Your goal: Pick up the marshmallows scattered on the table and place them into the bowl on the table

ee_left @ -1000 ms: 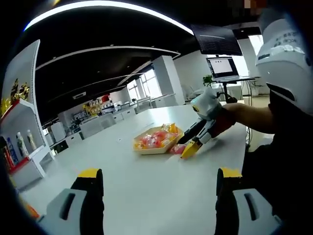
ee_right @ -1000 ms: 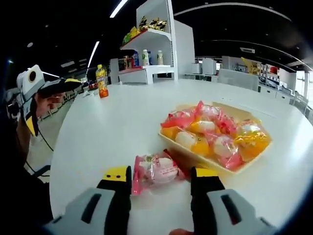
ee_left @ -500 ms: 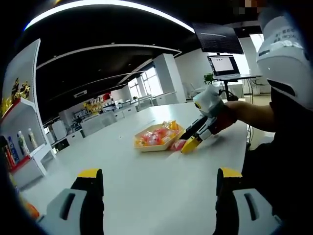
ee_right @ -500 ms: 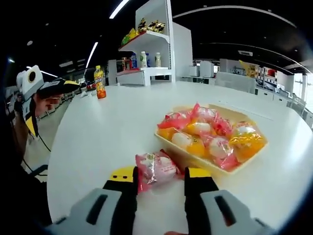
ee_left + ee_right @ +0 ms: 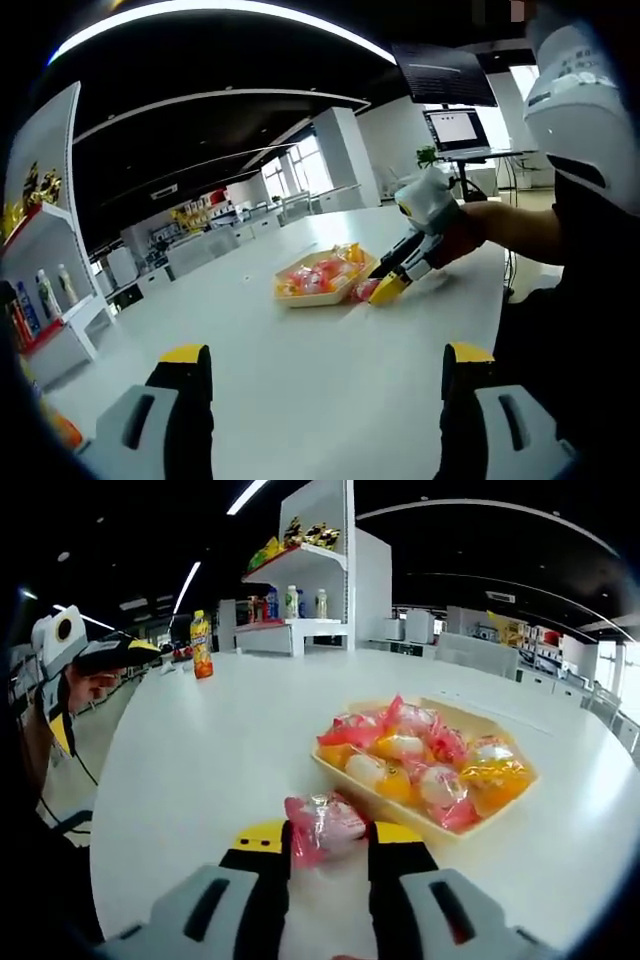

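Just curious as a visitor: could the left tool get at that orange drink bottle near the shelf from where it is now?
Probably not as it stands. The left tool hangs off the table's edge, open, and the bottle stands far along that edge; nothing blocks the way, though.

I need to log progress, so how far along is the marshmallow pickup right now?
Done: the bowl already holds a heap of wrapped marshmallows. In hand: the right gripper is shut on a pink-wrapped marshmallow beside the bowl. Left: dropping that one in. The left gripper is open, holding nothing.
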The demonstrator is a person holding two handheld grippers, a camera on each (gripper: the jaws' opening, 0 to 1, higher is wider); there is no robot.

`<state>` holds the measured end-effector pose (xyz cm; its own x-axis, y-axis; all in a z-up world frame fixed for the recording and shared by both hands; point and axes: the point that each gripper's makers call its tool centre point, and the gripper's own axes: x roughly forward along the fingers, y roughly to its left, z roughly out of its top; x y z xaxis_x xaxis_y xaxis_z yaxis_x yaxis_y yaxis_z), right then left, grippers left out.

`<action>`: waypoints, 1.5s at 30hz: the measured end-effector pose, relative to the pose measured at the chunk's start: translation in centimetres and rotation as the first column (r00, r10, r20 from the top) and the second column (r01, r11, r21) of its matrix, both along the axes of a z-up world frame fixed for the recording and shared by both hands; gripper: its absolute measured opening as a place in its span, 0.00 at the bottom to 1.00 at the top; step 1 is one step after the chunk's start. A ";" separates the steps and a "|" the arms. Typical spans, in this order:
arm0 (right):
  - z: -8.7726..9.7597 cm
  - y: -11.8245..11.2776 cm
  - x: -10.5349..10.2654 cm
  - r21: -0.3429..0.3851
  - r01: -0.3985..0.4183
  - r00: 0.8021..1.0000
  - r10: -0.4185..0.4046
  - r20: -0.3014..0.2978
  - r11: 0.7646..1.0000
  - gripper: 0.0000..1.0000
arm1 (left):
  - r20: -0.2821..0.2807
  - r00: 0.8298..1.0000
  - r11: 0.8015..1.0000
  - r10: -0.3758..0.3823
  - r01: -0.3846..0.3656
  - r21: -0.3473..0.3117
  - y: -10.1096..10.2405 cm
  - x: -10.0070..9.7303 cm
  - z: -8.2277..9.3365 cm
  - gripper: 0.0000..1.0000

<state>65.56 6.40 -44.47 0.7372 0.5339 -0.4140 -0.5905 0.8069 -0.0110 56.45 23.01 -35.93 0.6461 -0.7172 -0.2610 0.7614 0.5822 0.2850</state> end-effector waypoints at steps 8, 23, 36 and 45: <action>0.1 -0.1 -0.1 0.039 0.016 1.000 -0.015 -0.026 0.999 0.26 | -0.012 1.000 1.000 -0.002 0.002 0.004 -0.2 -0.1 -0.3 0.94; 0.6 -0.4 0.4 0.106 0.048 0.998 -0.042 -0.053 0.993 0.18 | -0.013 1.000 1.000 0.000 0.000 -0.002 -0.2 -0.1 -0.2 0.94; 1.0 0.0 -0.3 0.149 0.051 0.997 -0.043 -0.060 0.988 0.15 | -0.013 1.000 1.000 -0.001 0.001 0.009 -0.3 -0.1 -0.4 0.94; 1.5 -0.7 -0.7 0.203 0.081 0.994 -0.064 -0.089 0.976 0.14 | -0.010 1.000 1.000 -0.001 0.001 0.015 -0.4 -0.1 -0.4 0.94</action>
<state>64.90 5.73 -42.97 0.7459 0.5599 -0.3607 -0.5221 0.8278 0.2054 56.39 22.60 -36.36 0.6428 -0.7139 -0.2779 0.7648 0.5774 0.2858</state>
